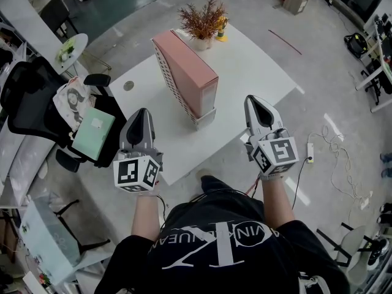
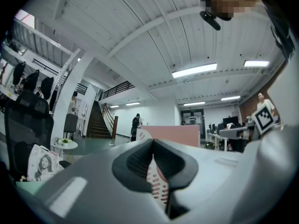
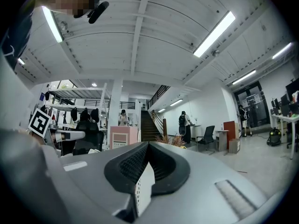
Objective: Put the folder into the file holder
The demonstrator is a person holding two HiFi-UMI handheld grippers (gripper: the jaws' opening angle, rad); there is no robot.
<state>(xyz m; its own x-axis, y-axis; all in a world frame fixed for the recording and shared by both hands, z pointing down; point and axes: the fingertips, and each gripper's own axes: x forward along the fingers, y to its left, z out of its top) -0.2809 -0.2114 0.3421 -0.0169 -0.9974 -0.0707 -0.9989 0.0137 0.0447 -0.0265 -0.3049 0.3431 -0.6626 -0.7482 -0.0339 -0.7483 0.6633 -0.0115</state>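
The pink folder (image 1: 191, 72) is standing upright in the middle of the white desk (image 1: 251, 60), already sitting in the white file holder (image 1: 206, 119). The holder's perforated wall is running along the folder's left side, and its low front lip is showing below the folder's near end. A dried plant (image 1: 202, 18) in a white pot is standing just behind the folder, toward the top of the frame.

The person is holding both tools level at the desk's near edge, well apart from the folder. The left hand-held gripper (image 1: 143, 114) is sitting in the lower left of the frame, and the right hand-held gripper (image 1: 253, 101) is in the lower right. In each gripper view the 2 jaws are pressing together at their tips with nothing pinched between them. Only the holder's perforated wall (image 2: 157, 183) is showing through the slit below the left tips, and a white edge of it (image 3: 145, 185) is showing below the right ones.

At the left of the frame, a black office chair (image 1: 24, 106) is carrying a printed bag (image 1: 72, 100) and a pale green flat item (image 1: 92, 131). A power strip (image 1: 310, 153) is lying on the floor at the right.
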